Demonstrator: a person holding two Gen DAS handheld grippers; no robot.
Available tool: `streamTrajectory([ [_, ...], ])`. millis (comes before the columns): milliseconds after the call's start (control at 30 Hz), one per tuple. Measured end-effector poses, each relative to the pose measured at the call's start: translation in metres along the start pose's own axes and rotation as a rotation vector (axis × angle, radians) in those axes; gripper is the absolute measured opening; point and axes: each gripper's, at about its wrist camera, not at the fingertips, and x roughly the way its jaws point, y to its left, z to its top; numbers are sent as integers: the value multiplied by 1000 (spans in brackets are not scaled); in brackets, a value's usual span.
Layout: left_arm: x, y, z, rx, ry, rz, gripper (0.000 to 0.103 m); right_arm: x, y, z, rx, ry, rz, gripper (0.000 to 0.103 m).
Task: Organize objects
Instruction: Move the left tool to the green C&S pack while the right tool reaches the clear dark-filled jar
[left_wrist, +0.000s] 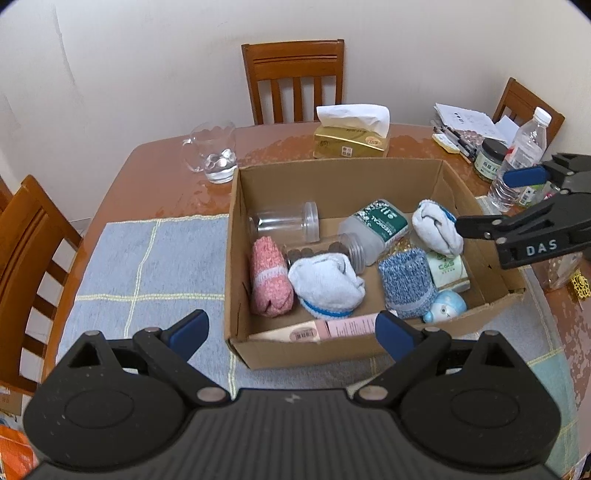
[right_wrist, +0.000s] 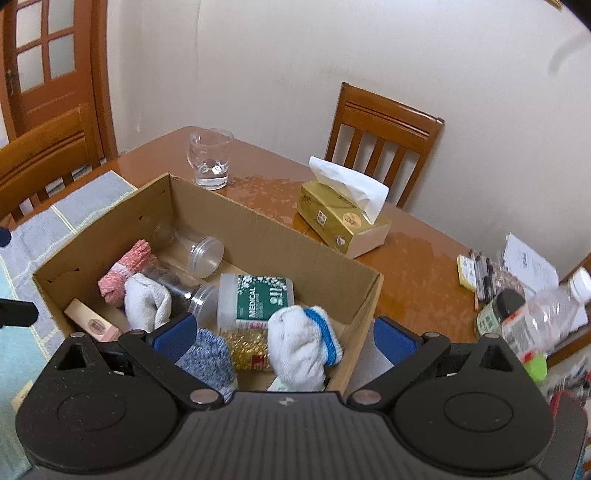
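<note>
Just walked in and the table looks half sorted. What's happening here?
A person with a gripper in each hand is tidying loose items into a cardboard box. Both grippers are open and hold nothing: the right gripper hovers over a rolled white sock at the box's near corner, the left gripper over the pink carton. Jars, more socks and a medical bottle already lie inside. The tissue box and glass pitcher remain on the table.

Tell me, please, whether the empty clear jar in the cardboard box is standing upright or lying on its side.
On its side: the clear jar rests on the cardboard box floor, lid facing sideways.
</note>
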Motion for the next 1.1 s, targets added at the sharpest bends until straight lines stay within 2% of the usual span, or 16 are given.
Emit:
streamTrajectory([
  [367, -16, -18, -33, -46, 18, 49, 97, -42, -1, -36, 76, -28, 43, 103],
  [633, -18, -17, -54, -49, 31, 51, 97, -62, 9, -65, 103, -12, 56, 103],
  [833, -13, -1, -64, -23, 18, 20, 97, -60, 28, -89, 165, 46, 46, 103],
  [1100, -3, 26, -84, 86, 24, -14, 97, -31, 80, -118, 259, 180, 27, 103],
])
